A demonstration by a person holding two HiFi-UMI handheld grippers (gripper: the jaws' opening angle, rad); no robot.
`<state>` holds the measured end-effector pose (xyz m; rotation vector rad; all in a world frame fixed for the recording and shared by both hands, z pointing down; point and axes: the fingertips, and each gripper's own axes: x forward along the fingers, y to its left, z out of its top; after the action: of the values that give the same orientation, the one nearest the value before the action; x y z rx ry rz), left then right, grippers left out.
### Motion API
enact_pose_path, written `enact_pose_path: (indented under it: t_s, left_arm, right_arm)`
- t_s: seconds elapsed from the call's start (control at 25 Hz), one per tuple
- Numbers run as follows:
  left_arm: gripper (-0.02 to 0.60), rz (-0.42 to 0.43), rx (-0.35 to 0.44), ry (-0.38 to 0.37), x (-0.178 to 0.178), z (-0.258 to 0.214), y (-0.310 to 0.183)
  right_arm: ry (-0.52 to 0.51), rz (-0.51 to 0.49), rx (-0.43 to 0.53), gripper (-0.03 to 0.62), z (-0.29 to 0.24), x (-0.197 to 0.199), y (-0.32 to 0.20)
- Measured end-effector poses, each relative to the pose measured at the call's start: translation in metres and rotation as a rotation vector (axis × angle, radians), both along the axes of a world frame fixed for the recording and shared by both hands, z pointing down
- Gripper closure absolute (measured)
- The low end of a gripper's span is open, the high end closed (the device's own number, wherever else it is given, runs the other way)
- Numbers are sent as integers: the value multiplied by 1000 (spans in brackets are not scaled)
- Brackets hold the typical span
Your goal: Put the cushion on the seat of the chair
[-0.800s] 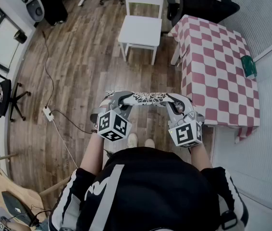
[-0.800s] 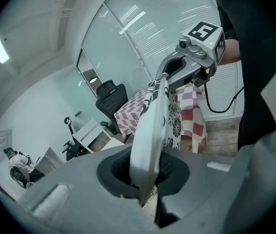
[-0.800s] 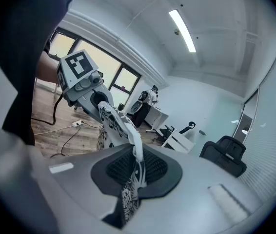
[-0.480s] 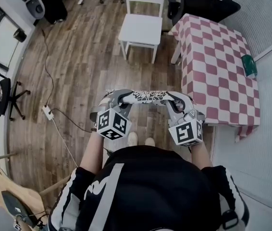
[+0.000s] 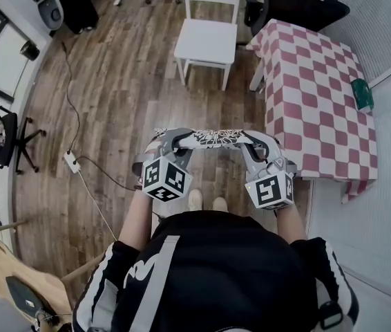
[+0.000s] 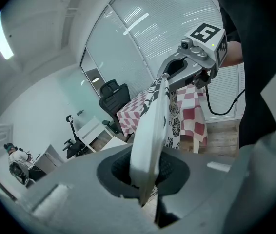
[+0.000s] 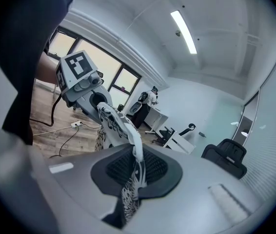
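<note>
Floor (image 5: 112,102): wood planks, fills most of the head view; I stand on it.

Table (image 5: 313,95): red-and-white checked cloth; pos. at my right, running to the far right of the room.

Chair (image 5: 206,40): white, straight ahead of me, just left of the table's far corner; seat bare; well apart from both my tools.

Cushion (image 5: 213,138): black-on-white floral print; held off the floor in front of my torso, stretched roughly level betw. my two tools; well short of the chair, not on the seat.

Left gripper (image 5: 175,140): jaws clamped on the cushion's left edge; the left gripper view shows the fabric pinched betw. the pads and running off toward the other tool.

Right gripper (image 5: 251,142): jaws clamped on the cushion's right edge; the right gripper view shows the printed fabric nipped betw. the pads, w/ a short flap hanging below them.

Shoes (image 5: 206,201): light-coloured, on the floor just below the cushion in the head view.

Green box (image 5: 361,95): on the table, near its right edge.

Power strip (image 5: 71,162): white, on the floor at my left; a dark cable runs from it.
</note>
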<state>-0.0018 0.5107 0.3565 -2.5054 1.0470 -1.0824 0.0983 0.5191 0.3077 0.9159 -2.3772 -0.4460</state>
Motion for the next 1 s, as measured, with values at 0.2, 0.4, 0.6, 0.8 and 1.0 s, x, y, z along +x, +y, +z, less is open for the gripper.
enact_pose_path:
  t_s: [0.2, 0.4, 0.6, 0.8, 1.0]
  left_arm:
    - [557, 5, 3, 5, -15, 0, -4]
    - [557, 14, 15, 4, -36, -2, -9]
    - [557, 20, 25, 15, -56, -2, -9]
    - [557, 28, 21, 20, -61, 2, -10]
    - [557, 37, 24, 21, -59, 0, -16]
  right_arm:
    - [-2, 16, -1, 580, 1, -14, -2]
    - [-11, 34, 0, 580, 1, -35, -5]
    - [-19, 58, -4, 580, 4, -54, 1]
    - [-21, 76, -11, 580, 9, -59, 1]
    - [-26, 87, -3, 579, 6, -58, -6]
